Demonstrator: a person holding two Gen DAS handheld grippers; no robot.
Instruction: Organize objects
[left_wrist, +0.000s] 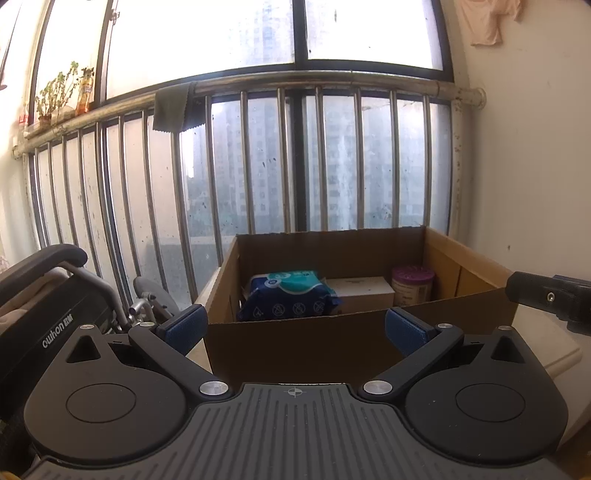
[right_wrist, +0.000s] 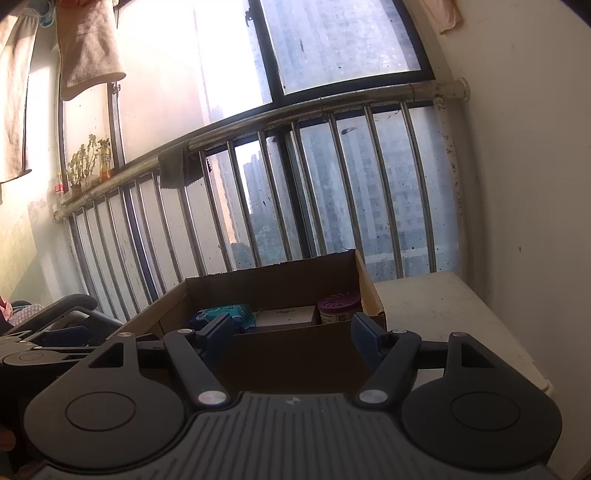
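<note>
Both grippers, left (left_wrist: 294, 326) and right (right_wrist: 291, 334), hover before the cardboard box (left_wrist: 295, 343), jaws apart and empty; wipes pack (left_wrist: 290, 295), small carton (left_wrist: 364, 291), purple-lidded jar (left_wrist: 413, 286) already inside; next: probably fetch another item.

Home balcony: railing (left_wrist: 280, 79), hung laundry (right_wrist: 90, 48), potted plants (left_wrist: 55, 92).

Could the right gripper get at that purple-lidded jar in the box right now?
Probably yes. The right gripper is open and empty, and the purple-lidded jar stands upright in the open-topped cardboard box. It would have to clear the box's near wall first.
</note>
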